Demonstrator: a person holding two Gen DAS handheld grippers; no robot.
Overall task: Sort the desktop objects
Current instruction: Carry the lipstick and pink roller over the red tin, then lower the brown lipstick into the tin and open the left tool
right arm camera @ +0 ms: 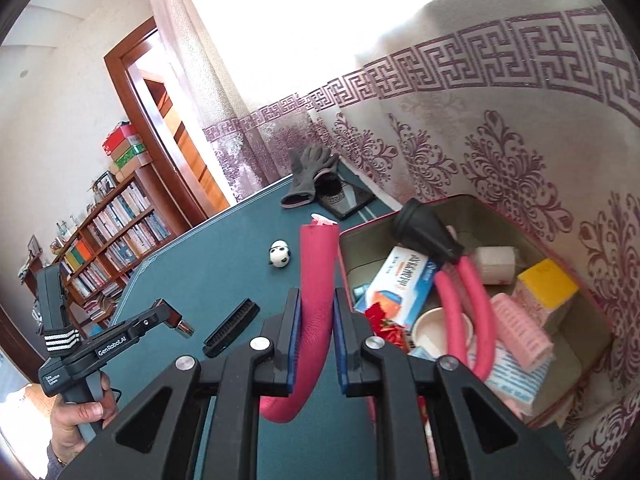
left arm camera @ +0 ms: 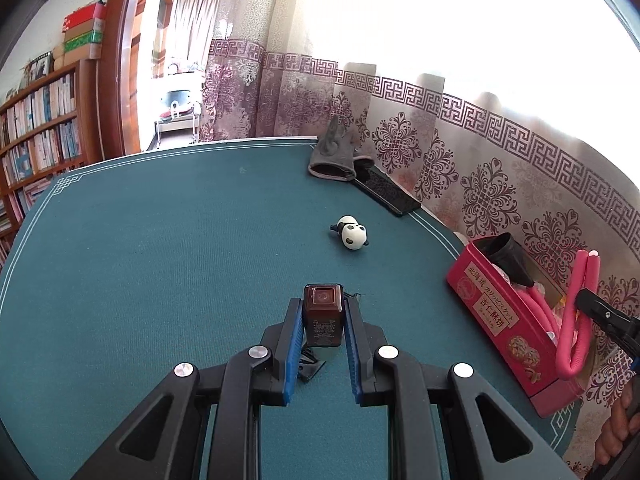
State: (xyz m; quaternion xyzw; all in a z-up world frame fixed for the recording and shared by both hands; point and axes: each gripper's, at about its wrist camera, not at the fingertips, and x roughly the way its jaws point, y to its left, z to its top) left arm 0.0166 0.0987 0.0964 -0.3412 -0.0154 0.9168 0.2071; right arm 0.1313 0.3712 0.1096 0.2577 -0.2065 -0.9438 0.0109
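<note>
Left hand-held gripper (left arm camera: 323, 322): I have its blue pads clamped on a small dark brown bottle (left arm camera: 323, 316), lifted clear of the green tabletop (left arm camera: 160, 240). Right hand-held gripper (right arm camera: 316, 330): pads pinched tight on a pink foam bendy roller (right arm camera: 316, 280), held at the left rim of the pink tin box (right arm camera: 568, 276) by the tabletop's curtain-side edge. Panda figurine (left arm camera: 352, 233) lies mid-tabletop on its side. Grey glove (left arm camera: 332, 156) overlaps a black phone (left arm camera: 386, 192) at the far edge.
</note>
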